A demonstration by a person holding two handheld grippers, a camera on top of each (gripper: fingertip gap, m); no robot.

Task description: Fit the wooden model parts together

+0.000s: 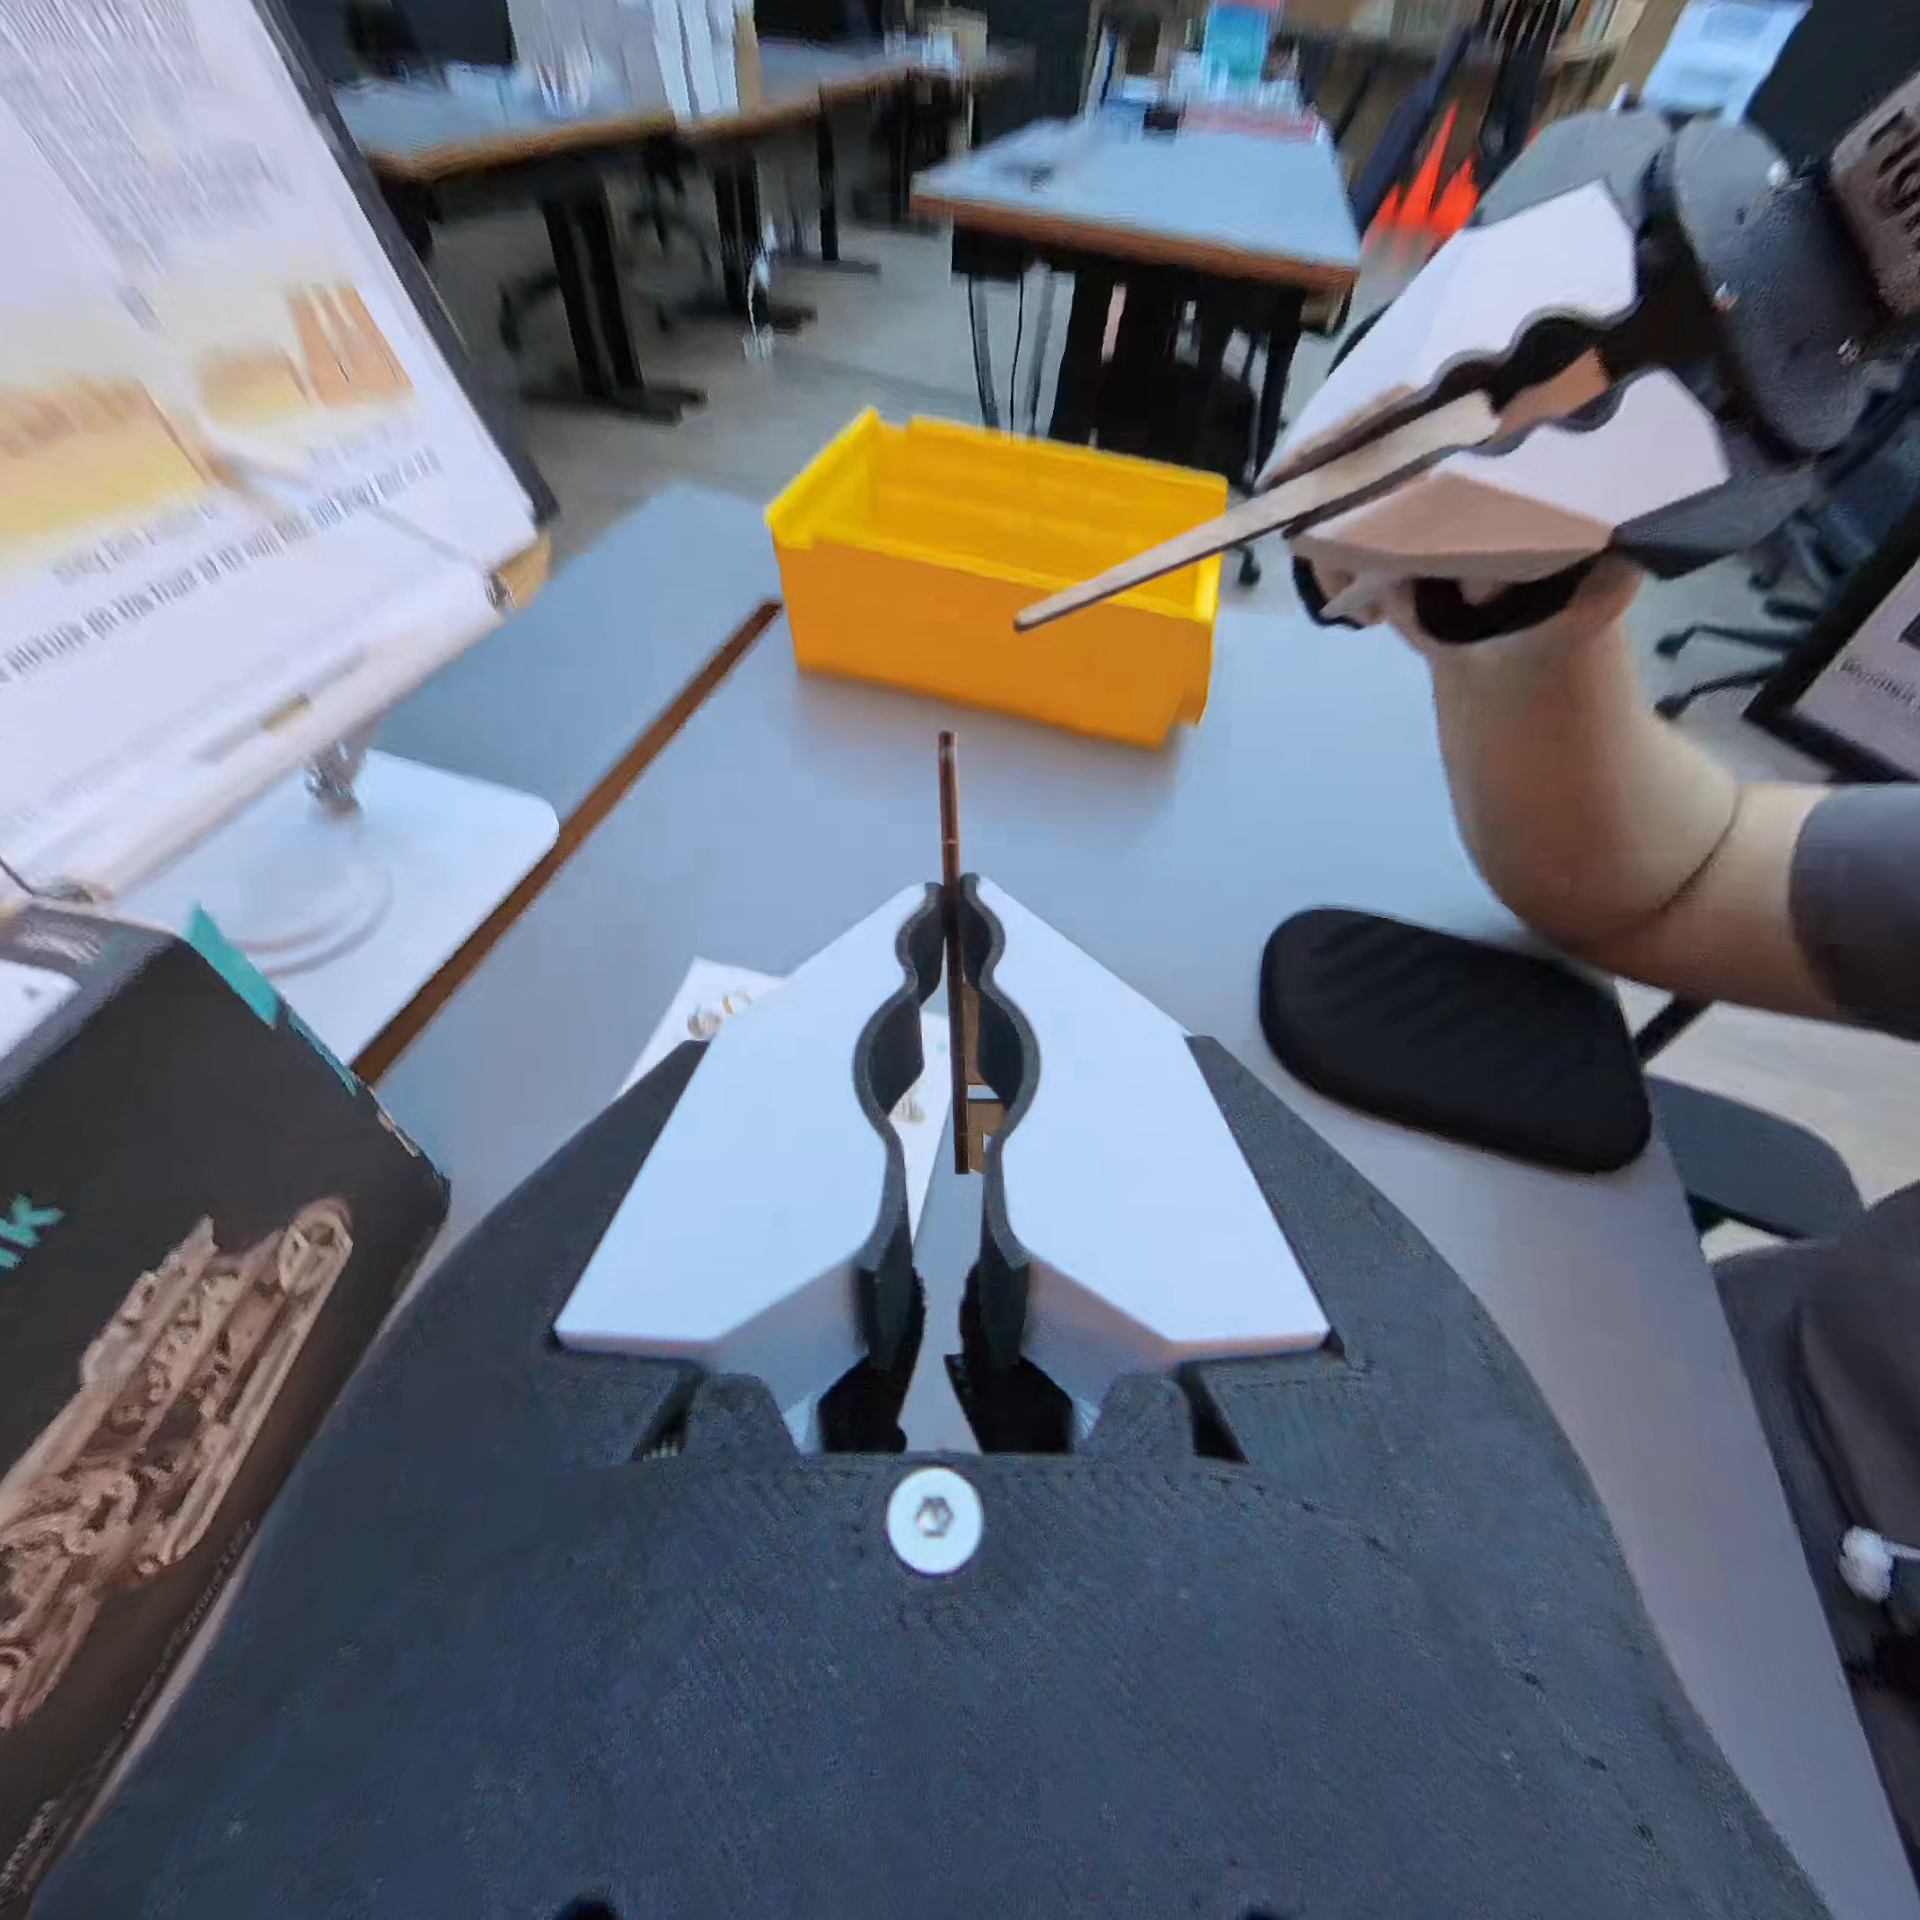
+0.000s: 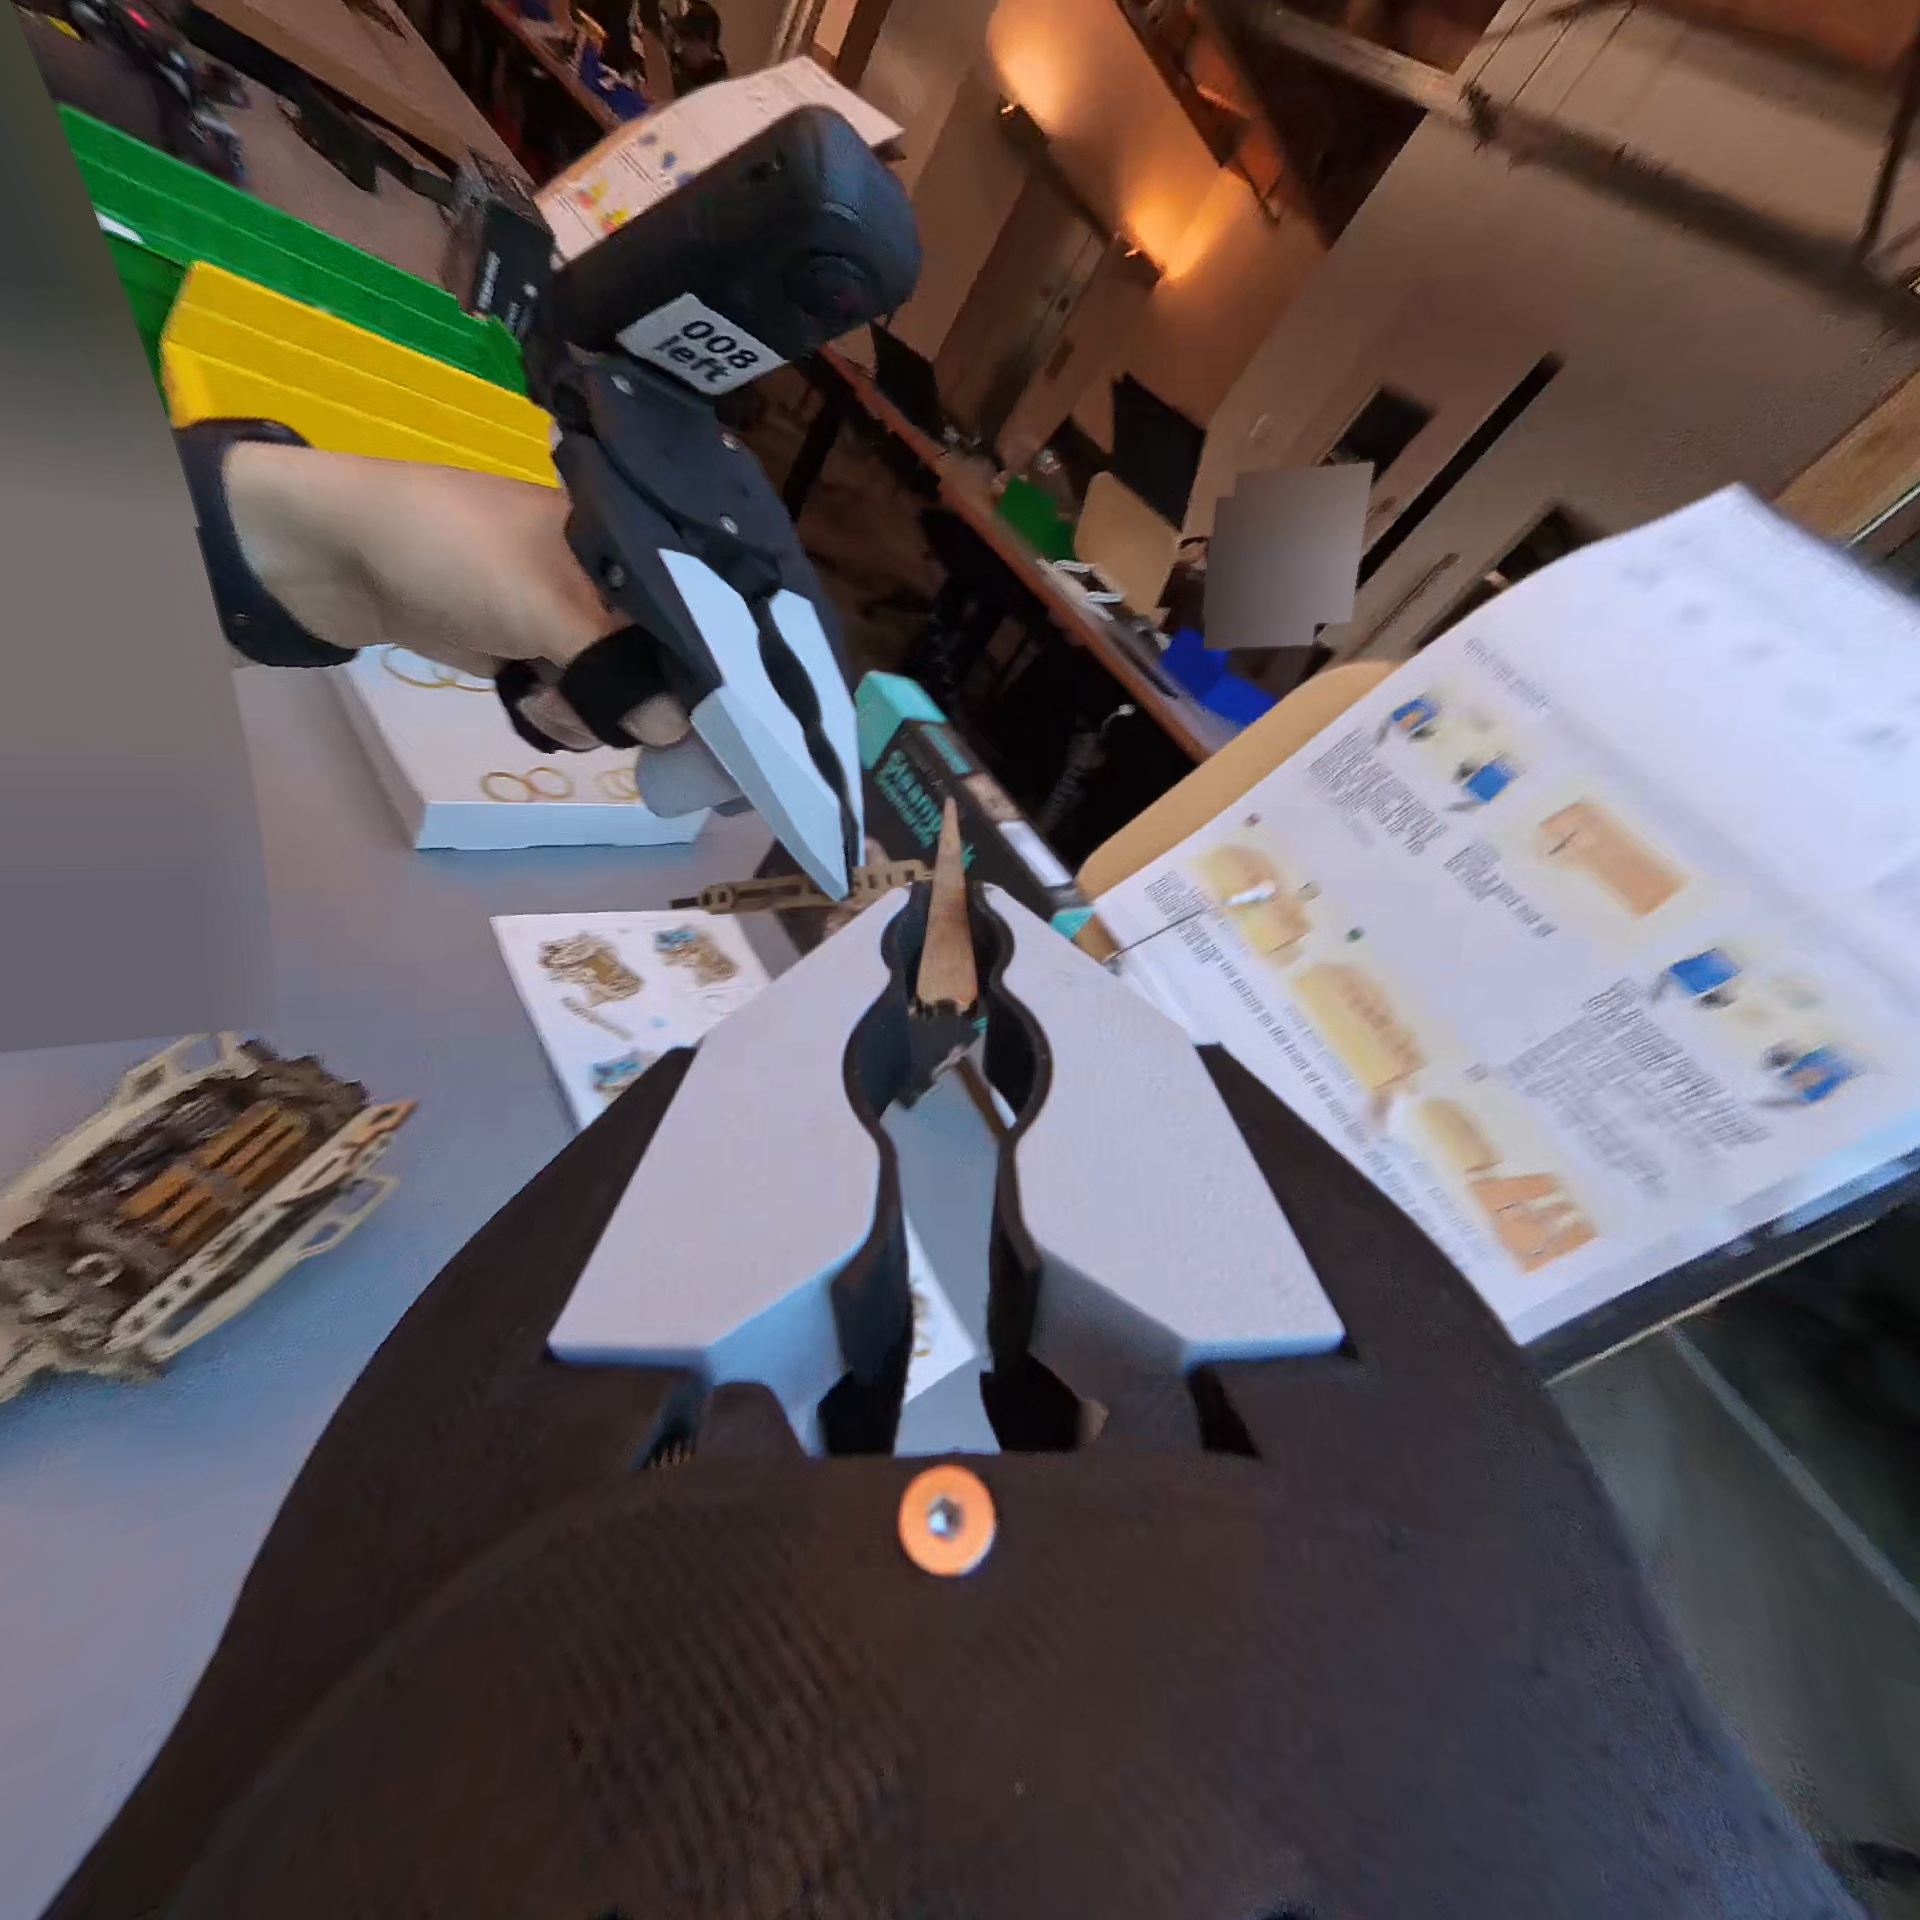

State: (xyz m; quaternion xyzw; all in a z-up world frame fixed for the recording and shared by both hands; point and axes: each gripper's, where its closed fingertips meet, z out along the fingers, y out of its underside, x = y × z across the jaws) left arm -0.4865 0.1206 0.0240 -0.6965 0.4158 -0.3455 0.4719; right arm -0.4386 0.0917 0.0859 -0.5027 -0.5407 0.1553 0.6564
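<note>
My left gripper [image 1: 948, 896] is shut on a thin flat wooden part [image 1: 947, 810], seen edge-on and sticking out past the fingertips above the grey table [image 1: 1195, 883]. In the right wrist view the left gripper [image 2: 847, 883] pinches this slotted wooden strip [image 2: 758, 896] crosswise. My right gripper [image 2: 948, 906] is shut on a tapered wooden part [image 2: 948, 914] that points toward the strip. In the left wrist view the right gripper [image 1: 1283, 497] is at the upper right, with its long wooden part [image 1: 1164, 566] angled down over the yellow bin [image 1: 997, 623].
An open instruction booklet on a stand [image 1: 208, 436] is at the left and also shows in the right wrist view [image 2: 1538, 935]. A black kit box [image 1: 156, 1299], a black pad [image 1: 1455, 1039], a part-built wooden model [image 2: 177, 1174], a picture sheet [image 2: 623, 987] and a white tray [image 2: 499, 810] lie on the table. Some 8 centimetres of space lies between my two pairs of fingers. The part-built wooden model [image 2: 177, 1174] lies around 20 centimetres away from my left fingertips.
</note>
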